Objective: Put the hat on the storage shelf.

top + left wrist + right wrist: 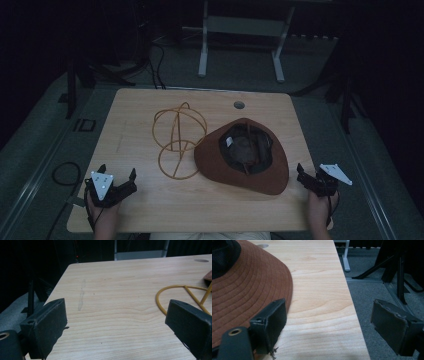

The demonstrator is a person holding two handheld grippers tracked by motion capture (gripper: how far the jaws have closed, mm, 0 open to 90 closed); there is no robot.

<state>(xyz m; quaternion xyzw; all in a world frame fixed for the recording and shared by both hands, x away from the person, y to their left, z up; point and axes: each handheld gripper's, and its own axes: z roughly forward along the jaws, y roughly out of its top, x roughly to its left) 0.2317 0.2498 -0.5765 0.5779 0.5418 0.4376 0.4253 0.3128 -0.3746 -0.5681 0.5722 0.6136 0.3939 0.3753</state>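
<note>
Lying upside down on the pale wooden table point(150, 200), a rust-brown stitched hat point(235, 172) touches a yellow wire stand point(177, 137) of rings and hoops at its left; left gripper point(118, 176) and right gripper point(307, 172) rest near the front corners, jaws spread, empty

No legible text, brand, number or sign anywhere. Small pale tag point(229, 141) inside the hat point(225, 167), at the left of its dark lining: too small and blurred to read. Nothing printed on the bench point(150, 200).
</note>
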